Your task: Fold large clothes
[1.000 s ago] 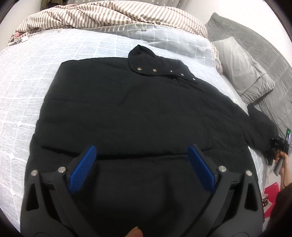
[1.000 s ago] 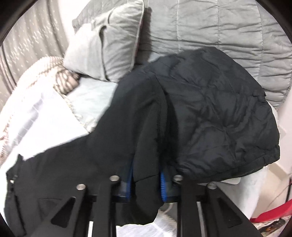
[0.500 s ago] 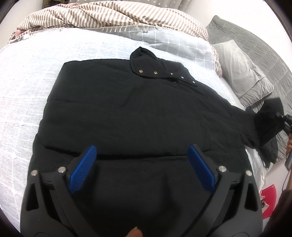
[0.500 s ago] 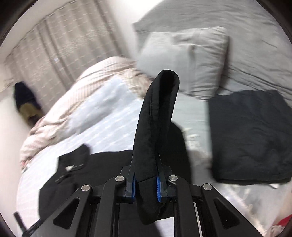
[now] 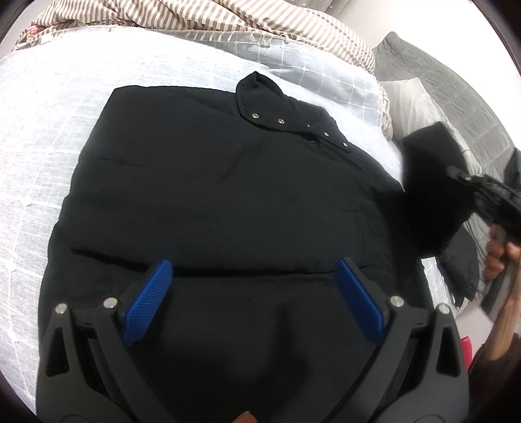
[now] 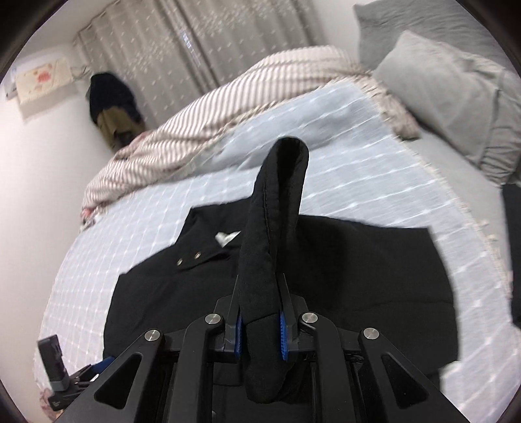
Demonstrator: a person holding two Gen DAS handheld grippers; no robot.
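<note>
From the left wrist view, the black jacket (image 5: 228, 201) lies spread flat on the bed (image 5: 39, 136), collar (image 5: 276, 110) toward the striped duvet (image 5: 228, 19). The left claw (image 5: 257, 293) hangs over the hem with its blue pads wide apart and nothing between them. At the right edge the sleeve (image 5: 429, 195) is lifted off the bed, pinched in the right claw (image 5: 462, 177), which a hand (image 5: 498, 257) carries.

From the right wrist view, the right claw (image 6: 260, 328) is clamped on the sleeve cuff (image 6: 270, 260), which stands up between the pads as a folded loop. Below it lies the jacket body (image 6: 358, 276), with the snap buttons (image 6: 187, 258) of the collar to the left.

The step in hand appears to be folding the right sleeve across the body. To do it well, I judge the cuff should travel low and level over the chest so the sleeve lays straight, creasing along the shoulder seam rather than dragging the body sideways. The free left claw could press down on the lower jacket to anchor it. The cuff should be let go only once it rests flat, well inside the far edge; padded fabric tends to spring back, so a short smoothing press may help.
</note>
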